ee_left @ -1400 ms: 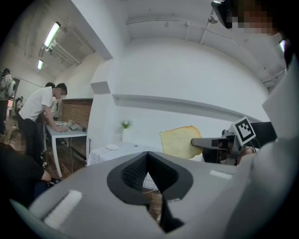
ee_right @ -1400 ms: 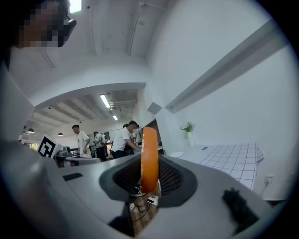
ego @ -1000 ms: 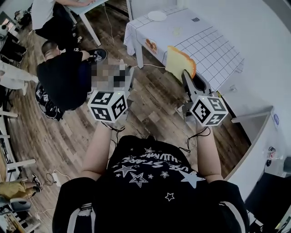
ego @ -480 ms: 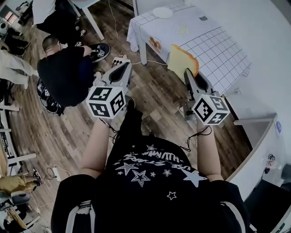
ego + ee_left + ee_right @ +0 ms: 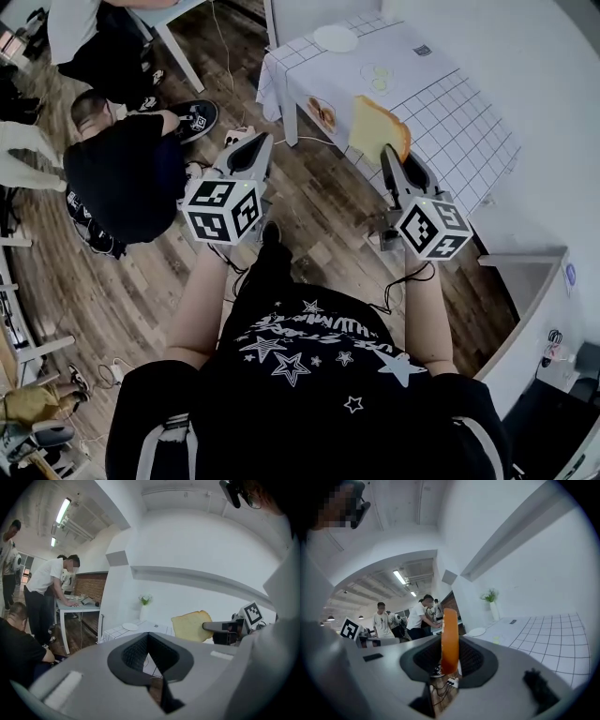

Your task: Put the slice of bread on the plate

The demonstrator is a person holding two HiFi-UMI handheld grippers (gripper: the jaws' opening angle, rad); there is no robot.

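Observation:
A slice of bread with an orange crust stands upright in my right gripper, which is shut on its lower edge. In the right gripper view the bread shows edge-on between the jaws. A white plate lies at the far end of a table with a checked white cloth; the plate is ahead of the bread. My left gripper hangs over the wooden floor, shut with nothing in it. From the left gripper view the bread and plate are visible.
A person in black crouches on the floor at the left, and another stands by a second table. Cables and a power strip lie on the floor. Small food items rest on the cloth; a vase stands behind it.
Both grippers have moved forward toward the checked table, the bread still in the right one. The table and plate have shifted slightly in the head view.

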